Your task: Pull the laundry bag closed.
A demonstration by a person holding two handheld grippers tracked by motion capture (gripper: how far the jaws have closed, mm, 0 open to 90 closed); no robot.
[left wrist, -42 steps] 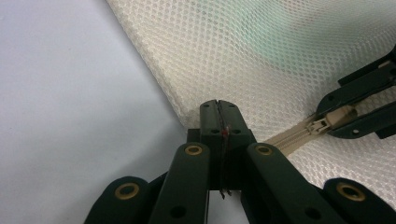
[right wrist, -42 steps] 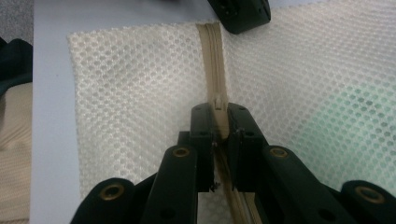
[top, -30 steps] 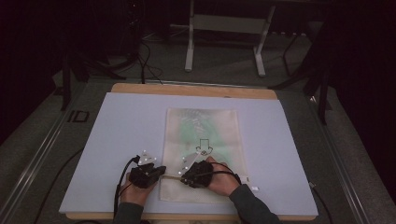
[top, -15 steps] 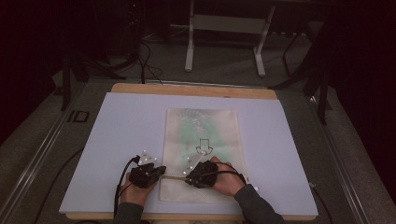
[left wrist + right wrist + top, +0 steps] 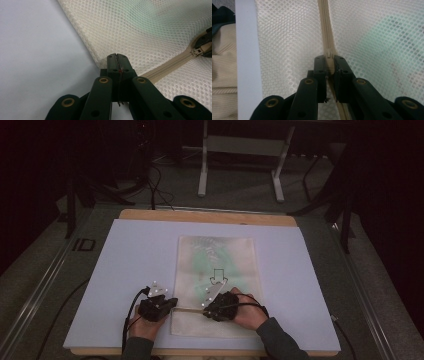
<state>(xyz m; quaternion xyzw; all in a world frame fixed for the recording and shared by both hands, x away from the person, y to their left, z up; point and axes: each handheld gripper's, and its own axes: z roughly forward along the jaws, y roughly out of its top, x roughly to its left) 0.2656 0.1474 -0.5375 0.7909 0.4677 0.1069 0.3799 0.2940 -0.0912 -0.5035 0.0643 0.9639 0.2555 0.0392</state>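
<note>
High view: cream mesh bag (image 5: 216, 285) flat, green contents, zipper (image 5: 189, 310).

The tabletop (image 5: 130, 265) has lots of bare room to the left, to the right and at the far end. A flat mesh bag (image 5: 220, 265) lies in the middle. Both hand-held grippers sit close together at its near end.

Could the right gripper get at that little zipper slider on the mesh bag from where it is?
Probably yes: the right gripper already sits on the zipper slider, jaws closed around its pull, with nothing in between. The left gripper pinches the mesh bag at its edge, off to the side.
</note>
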